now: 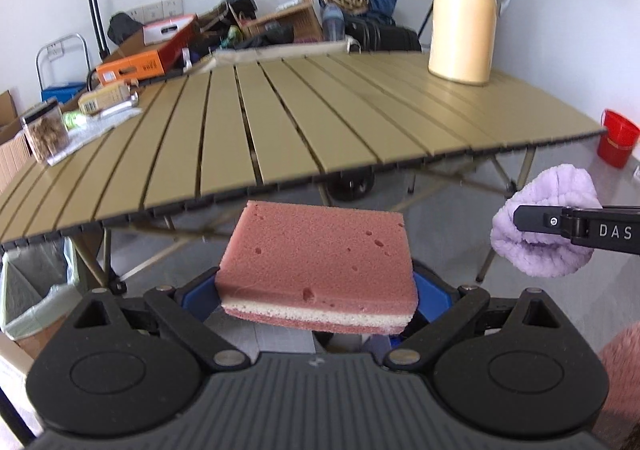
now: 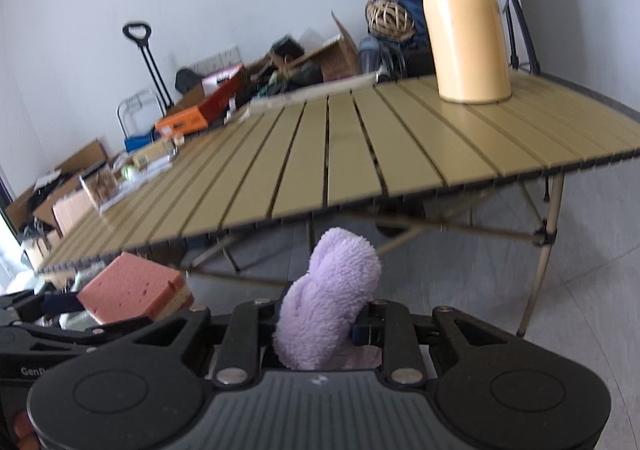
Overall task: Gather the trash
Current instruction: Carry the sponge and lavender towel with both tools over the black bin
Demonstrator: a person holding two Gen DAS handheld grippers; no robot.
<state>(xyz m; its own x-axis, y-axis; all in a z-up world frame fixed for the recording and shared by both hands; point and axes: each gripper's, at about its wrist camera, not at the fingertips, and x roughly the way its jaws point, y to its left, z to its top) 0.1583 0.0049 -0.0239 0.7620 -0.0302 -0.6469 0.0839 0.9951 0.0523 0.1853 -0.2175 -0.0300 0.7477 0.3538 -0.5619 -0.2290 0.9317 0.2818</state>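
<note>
Both tools are loaded and held off the near edge of the table [image 1: 304,110], above the floor. Left gripper [image 1: 316,290]: fingers closed in on a pink sponge [image 1: 316,254], gripped at its two short sides and held flat and level. Right gripper [image 2: 326,324]: fingers closed narrowly on a lilac fleece cloth [image 2: 332,298], which bunches up between them and stands above the tips; from the left wrist view it sits at 3 o'clock. Judgement: the step in hand is the carry to a bin. A lined bin [image 1: 36,290] shows at 8 o'clock in the left view, beside the table leg. To do this well, keep both grips firm during travel, bring each load over the opening before letting go, and release one at a time. The sponge is open-cell foam, pitted, with a pale middle layer between pink ones; it probably compresses, so the grip may loosen if it is jolted. The cloth is soft, shaggy and shapeless, and a trailing fold could snag a finger on release. On the slatted tan table stand a cream thermos jug [image 1: 464,10] at 1 o'clock and a clear jar [image 1: 44,134] at 10 o'clock.
</note>
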